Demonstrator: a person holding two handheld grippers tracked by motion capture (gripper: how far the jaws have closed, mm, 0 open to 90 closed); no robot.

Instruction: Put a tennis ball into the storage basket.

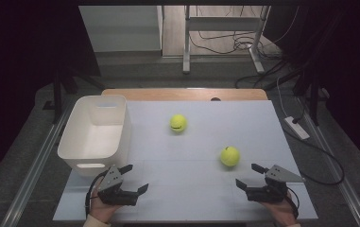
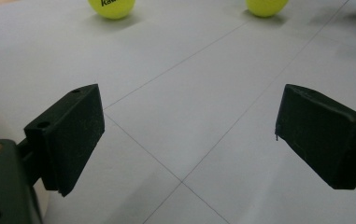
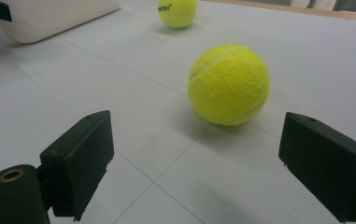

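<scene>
I see the white bin (image 1: 95,135) whole at table left in the high view; right gripper view cuts it to a corner. Left gripper (image 1: 132,178) and right gripper (image 1: 251,175): jaws apart, nothing between. Near tennis ball (image 3: 229,84) sits just ahead of the right gripper, far tennis ball (image 1: 178,123) mid-table, its lettering cropped.

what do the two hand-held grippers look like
The left hand-held gripper and right hand-held gripper are both black, with two blocky rectangular jaws and a grey three-cornered plate on top. A thin black cable loops from each. A brass-coloured ring sits by each one's jaw base.
</scene>
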